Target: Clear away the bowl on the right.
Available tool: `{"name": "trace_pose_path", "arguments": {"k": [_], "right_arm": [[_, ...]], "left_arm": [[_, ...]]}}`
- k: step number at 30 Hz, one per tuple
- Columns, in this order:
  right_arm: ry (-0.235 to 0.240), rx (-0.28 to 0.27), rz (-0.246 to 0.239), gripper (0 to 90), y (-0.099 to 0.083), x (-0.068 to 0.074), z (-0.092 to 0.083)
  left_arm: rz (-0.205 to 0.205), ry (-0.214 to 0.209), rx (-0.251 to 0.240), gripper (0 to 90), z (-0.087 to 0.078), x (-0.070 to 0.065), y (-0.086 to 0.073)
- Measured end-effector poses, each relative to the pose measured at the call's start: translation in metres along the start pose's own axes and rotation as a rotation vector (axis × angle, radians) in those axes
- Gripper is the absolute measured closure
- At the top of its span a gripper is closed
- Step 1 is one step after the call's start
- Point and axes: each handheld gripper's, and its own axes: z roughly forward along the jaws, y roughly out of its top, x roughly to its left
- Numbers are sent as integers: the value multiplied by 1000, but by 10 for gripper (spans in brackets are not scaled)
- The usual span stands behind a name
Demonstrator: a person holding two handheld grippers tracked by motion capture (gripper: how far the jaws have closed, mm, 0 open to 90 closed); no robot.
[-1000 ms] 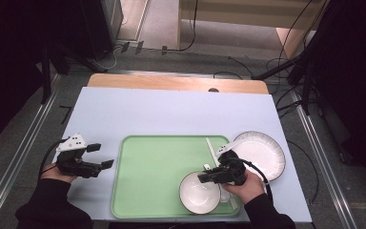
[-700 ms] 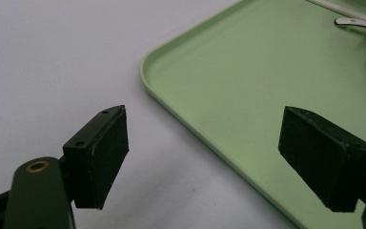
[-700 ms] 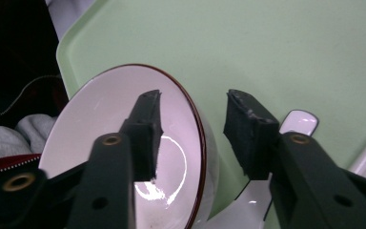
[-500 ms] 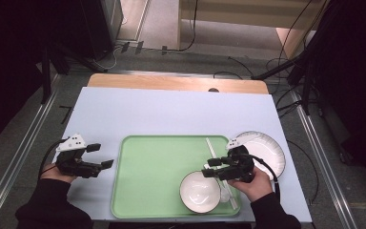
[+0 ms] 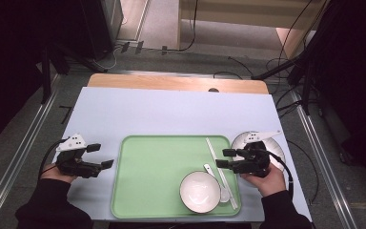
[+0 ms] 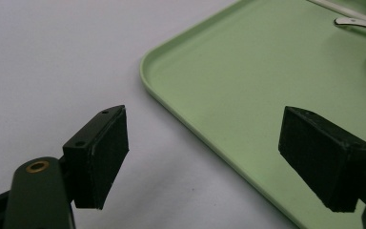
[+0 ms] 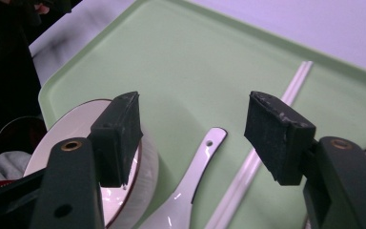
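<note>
A green tray (image 5: 162,176) lies at the front middle of the table. On its right part sit a white bowl (image 5: 200,192), a white spoon (image 5: 217,183) and a pair of white chopsticks (image 5: 219,164). My right gripper (image 5: 222,158) hovers at the tray's right edge, pointing left. Its jaws have just been opening and nothing is between them. In the right gripper view the right gripper (image 7: 193,133) stands above the spoon (image 7: 190,191), with the bowl (image 7: 76,138) at left and the chopsticks (image 7: 267,143) at right. My left gripper (image 5: 102,155) is open and empty, left of the tray.
A white plate (image 5: 262,142) sits right of the tray, partly behind my right hand. In the left gripper view the left gripper (image 6: 202,152) straddles the tray's rim (image 6: 171,105) over the pale tabletop (image 6: 52,57). Cables and metal rails surround the table.
My right gripper has drawn back to the right and slightly up from the bowl's rim, its jaws spreading apart. The spoon now lies uncovered beside the bowl. The left gripper has not moved.
</note>
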Motion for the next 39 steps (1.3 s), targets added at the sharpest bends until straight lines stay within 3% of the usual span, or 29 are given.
{"name": "trace_pose_path", "arguments": {"k": [10, 16, 39], "right_arm": [[-42, -6, 57, 355, -5, -15, -13], [-106, -18, 67, 345, -9, -26, -20], [-151, -105, 153, 344, -23, -55, -50]], "left_arm": [[-3, -1, 6, 170, 0, 0, 0], [-2, -4, 5, 171, 0, 0, 0], [-7, -5, 10, 171, 1, 1, 0]]}}
